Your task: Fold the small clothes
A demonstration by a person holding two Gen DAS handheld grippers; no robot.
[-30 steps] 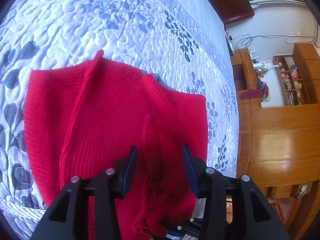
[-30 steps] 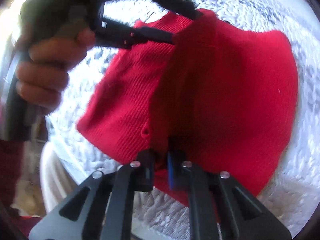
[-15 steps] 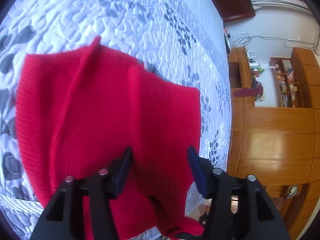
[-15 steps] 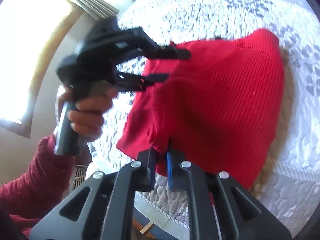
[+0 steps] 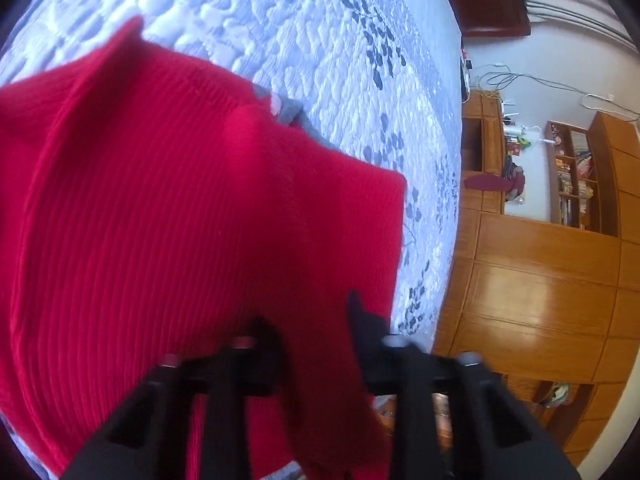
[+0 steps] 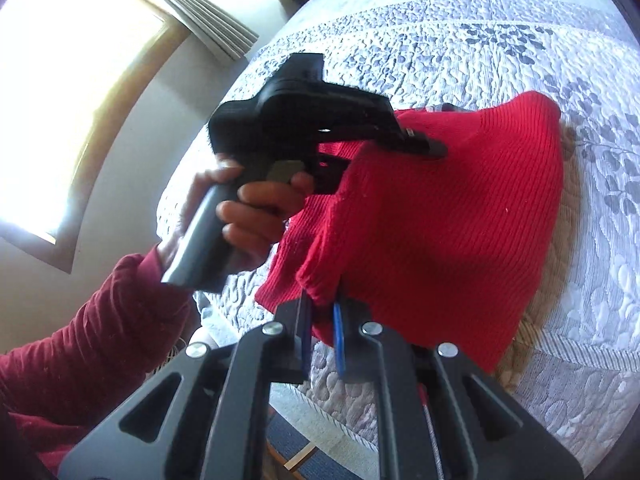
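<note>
A red knit garment (image 5: 168, 216) lies spread on the bed, its near edge lifted. My left gripper (image 5: 314, 322) is at that edge. Its jaws are closing with a fold of the red cloth between them, and the cloth hides the pads. From the right wrist view, a hand holds that gripper, its upper finger (image 6: 420, 142) lies on top of the red knit garment (image 6: 460, 216), and the lower one is tucked beneath. My right gripper (image 6: 320, 314) is shut on a bunched corner of the garment, held up off the bed.
The bed wears a white quilt with grey leaves (image 5: 320, 60) (image 6: 500, 40). Grey cloth (image 5: 290, 114) peeks out from under the garment, tan cloth (image 6: 554, 256) along its right side. Wooden cabinets (image 5: 532, 280) stand past the bed's edge, and a bright window (image 6: 68, 92) is at left.
The left gripper has pushed in over the garment's edge and its jaws have narrowed onto the cloth. The right gripper has risen, lifting its corner clear of the quilt.
</note>
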